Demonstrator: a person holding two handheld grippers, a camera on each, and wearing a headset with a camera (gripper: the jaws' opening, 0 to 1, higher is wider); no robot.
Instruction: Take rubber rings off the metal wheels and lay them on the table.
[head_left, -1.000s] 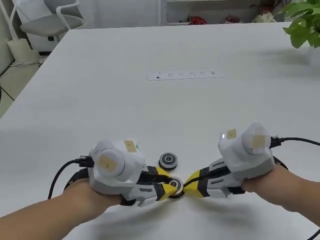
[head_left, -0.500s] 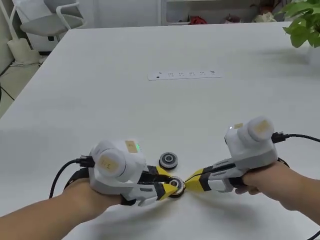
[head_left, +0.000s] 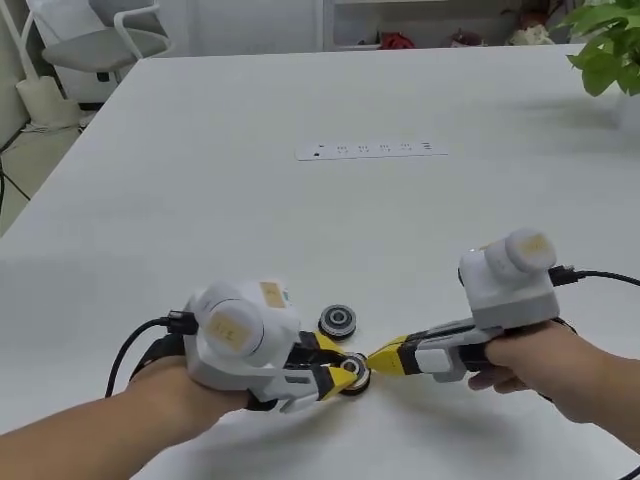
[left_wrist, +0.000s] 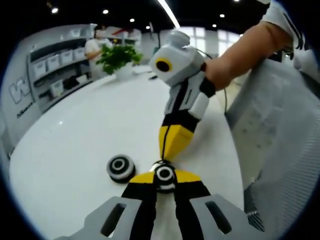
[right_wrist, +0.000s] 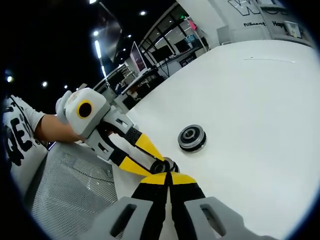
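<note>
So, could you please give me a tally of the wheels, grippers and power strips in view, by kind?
Metal wheels: 2 (free wheel lying on the table, held wheel in the jaws)
Grippers: 2 (left gripper, right gripper)
Power strip: 1
Total: 5

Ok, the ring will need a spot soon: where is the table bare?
Bare: the table between power strip and loose wheel, and rightward toward the plant. Crowded: near edge, where left gripper and right gripper meet on the held wheel.
</note>
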